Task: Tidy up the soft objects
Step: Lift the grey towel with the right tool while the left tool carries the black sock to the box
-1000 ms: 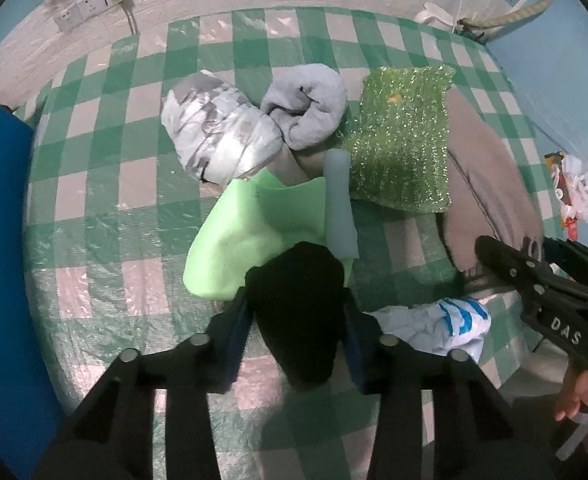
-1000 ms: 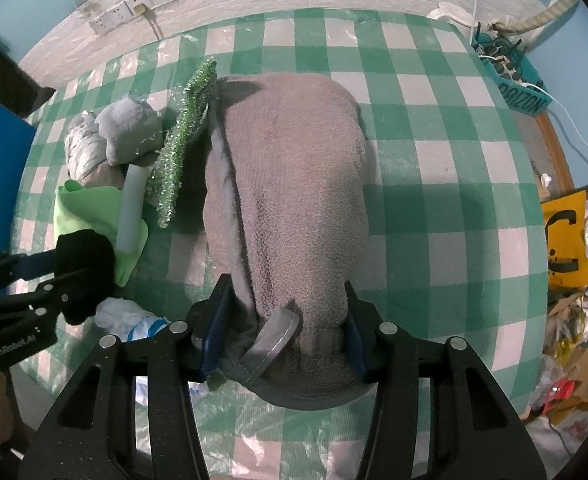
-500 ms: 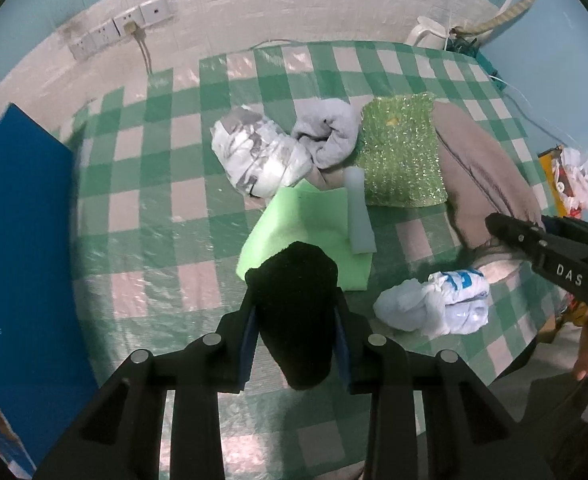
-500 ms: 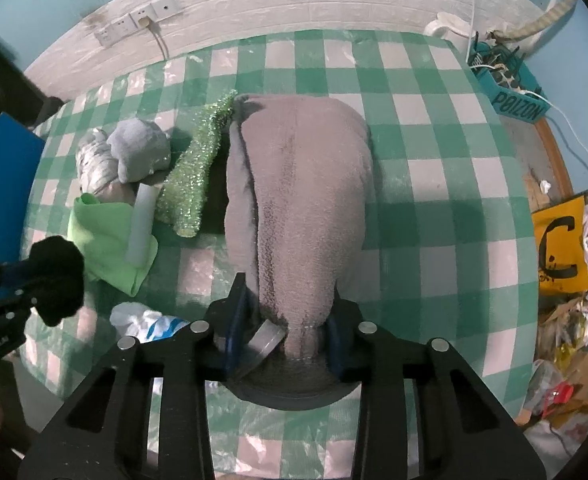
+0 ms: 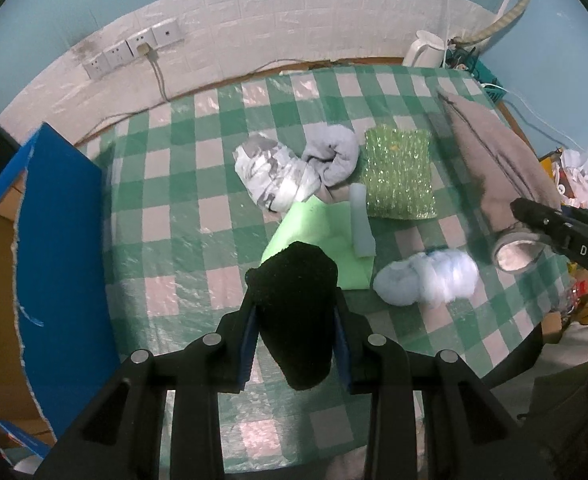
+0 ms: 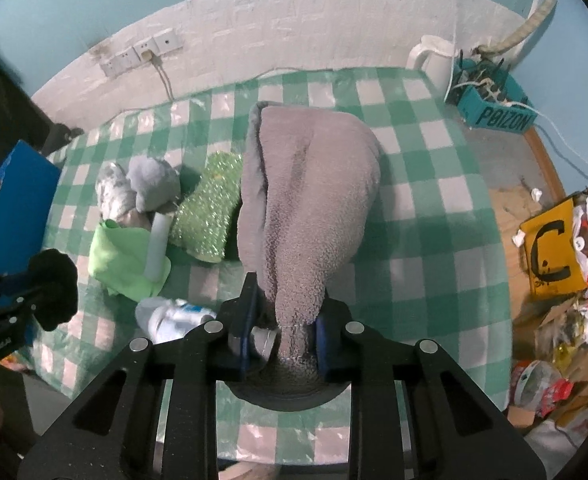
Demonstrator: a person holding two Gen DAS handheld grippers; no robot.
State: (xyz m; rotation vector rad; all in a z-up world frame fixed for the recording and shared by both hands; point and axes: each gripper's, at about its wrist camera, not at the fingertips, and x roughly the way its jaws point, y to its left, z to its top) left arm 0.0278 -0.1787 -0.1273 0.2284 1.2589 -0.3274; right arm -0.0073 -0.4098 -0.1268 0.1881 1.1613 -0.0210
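Right wrist view: our right gripper [image 6: 281, 330] jaws pinch the limp grey towel [image 6: 309, 196] by its hem (floppy, light); left gripper [image 5: 295, 346] jaws clamp a squashy black sock [image 5: 294, 308].

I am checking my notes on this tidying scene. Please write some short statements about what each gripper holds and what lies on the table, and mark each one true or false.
1. The left gripper is shut on a black sock. True.
2. The right gripper is open and holds nothing. False: it is shut on the brown-grey towel.
3. The glittery green cloth lies on the checked tablecloth. True.
4. The pale foam tube stands upright. False: it lies flat, partly on the light green cloth.
5. A blue box stands at the table's left side. True.
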